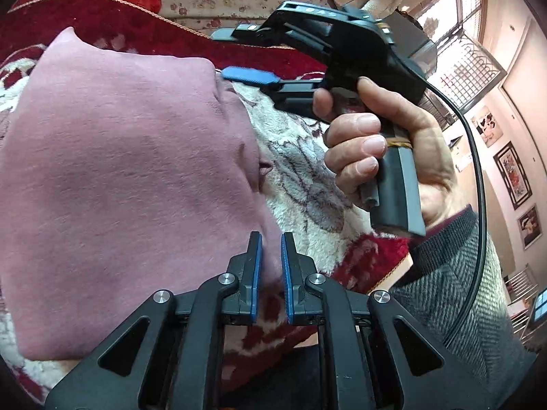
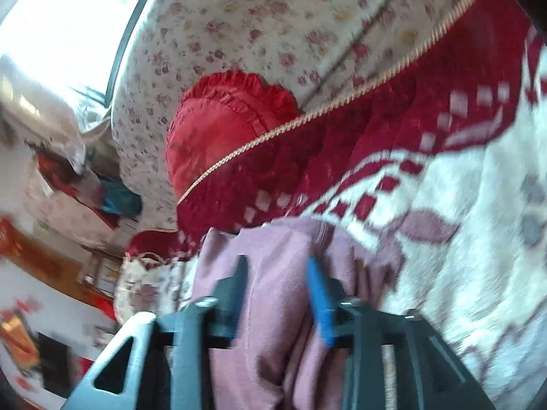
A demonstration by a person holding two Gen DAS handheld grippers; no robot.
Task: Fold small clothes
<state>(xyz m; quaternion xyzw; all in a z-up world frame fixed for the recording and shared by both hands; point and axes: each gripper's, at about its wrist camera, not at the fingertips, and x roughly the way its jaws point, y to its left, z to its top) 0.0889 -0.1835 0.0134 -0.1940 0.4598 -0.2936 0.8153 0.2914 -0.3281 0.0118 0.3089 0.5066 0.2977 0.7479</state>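
While the pink garment (image 1: 130, 157) lies spread across the left of the red-and-cream patterned blanket (image 1: 307, 177), the left gripper (image 1: 271, 273) stands at its lower right edge with its blue-padded jaws slightly parted, a fold of the cloth lying between them, though whether they actually pinch it cannot be told. Further right, a hand (image 1: 386, 150) grips the handle of the right gripper (image 2: 277, 294), whose own view (blurred) shows its jaws spread wide with bunched pink cloth between them, a red ruffled cushion (image 2: 222, 126) beyond.
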